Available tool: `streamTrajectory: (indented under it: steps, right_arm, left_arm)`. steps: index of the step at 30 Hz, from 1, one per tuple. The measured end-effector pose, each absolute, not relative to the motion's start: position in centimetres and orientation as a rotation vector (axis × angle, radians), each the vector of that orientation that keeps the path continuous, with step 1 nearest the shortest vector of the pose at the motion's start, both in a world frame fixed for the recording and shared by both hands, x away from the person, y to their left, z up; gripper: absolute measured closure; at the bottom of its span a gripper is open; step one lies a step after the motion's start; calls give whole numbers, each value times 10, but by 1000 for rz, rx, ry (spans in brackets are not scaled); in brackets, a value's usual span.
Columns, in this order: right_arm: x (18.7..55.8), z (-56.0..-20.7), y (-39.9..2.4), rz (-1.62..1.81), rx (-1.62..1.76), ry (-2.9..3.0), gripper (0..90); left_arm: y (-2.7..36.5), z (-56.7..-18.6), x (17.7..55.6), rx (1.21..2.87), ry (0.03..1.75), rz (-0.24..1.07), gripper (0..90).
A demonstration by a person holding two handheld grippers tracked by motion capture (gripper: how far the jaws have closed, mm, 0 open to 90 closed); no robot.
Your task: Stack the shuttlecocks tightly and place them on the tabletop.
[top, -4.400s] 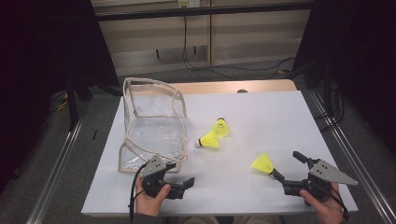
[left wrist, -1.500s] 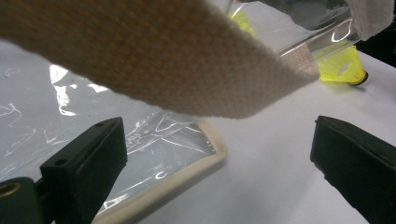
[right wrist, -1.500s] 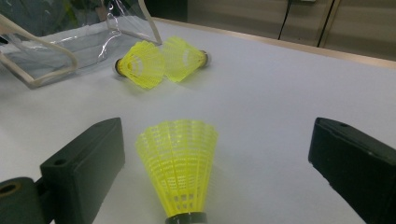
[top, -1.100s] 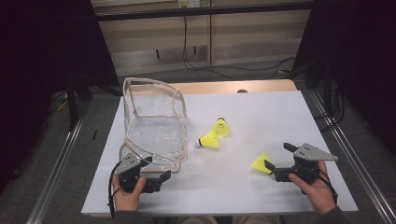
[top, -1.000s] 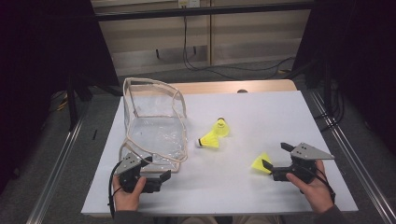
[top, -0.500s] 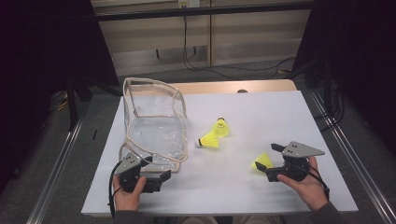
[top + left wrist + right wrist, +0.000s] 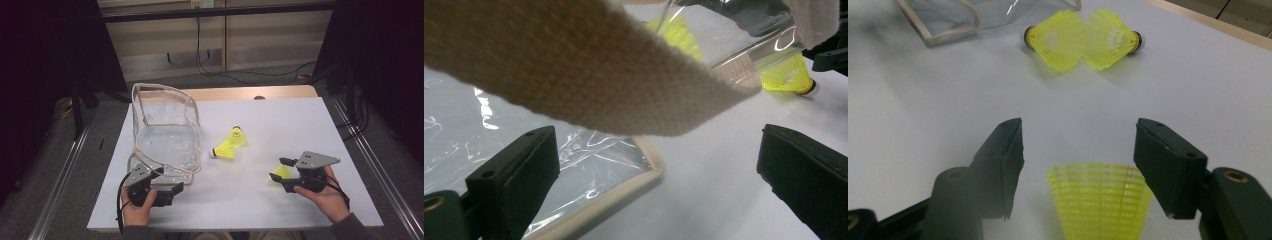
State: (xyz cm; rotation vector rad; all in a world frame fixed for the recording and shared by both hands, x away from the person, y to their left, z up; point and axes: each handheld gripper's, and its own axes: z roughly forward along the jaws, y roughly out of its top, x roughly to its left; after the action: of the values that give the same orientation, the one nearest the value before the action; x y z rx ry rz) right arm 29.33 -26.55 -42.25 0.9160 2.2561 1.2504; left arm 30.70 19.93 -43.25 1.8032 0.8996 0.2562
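From the high view, we are taking the clear plastic pouch with beige woven edging [image 7: 165,135] as our landmark on the white table top [image 7: 300,130]: two yellow mesh-skirted plastic shuttlecocks [image 7: 229,145] are lying just to its right, touching each other, and a third yellow plastic shuttlecock [image 7: 281,172] is lying farther right, well apart from the pouch, between the jaws of the right gripper [image 7: 280,170]. We are resting the left gripper [image 7: 175,189] at the pouch's near corner. In the left gripper view, we are seeing its jaws standing wide, holding nothing, with the coarse woven strap [image 7: 589,75] crossing above them and the crinkled, glossy film of the pouch just beyond. In the right gripper view, we are looking along jaws that have just been closing and are standing part open, the flared lattice skirt of the third shuttlecock [image 7: 1099,200] lying between them; the pads are not yet pressing on it. We are judging the risks this way: the skirt is springy and conical, so a squeeze on its flare could crush it or squirt it forward out of the jaws; the pouch is floppy, so its mouth could sag unless the left gripper takes hold of the edging.
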Motion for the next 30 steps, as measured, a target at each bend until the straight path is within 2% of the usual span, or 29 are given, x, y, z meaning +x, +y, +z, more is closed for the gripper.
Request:
streamTrajectory:
  steps: [13,30]
  right_arm:
    - [298,-428,-269,1170,880,2295,468]
    - [298,-426,-289,1144,878,2326,407]
  left_arm:
    - [200,-432,307,1789,903,260,35]
    - [199,-432,307,1790,906,266,35]
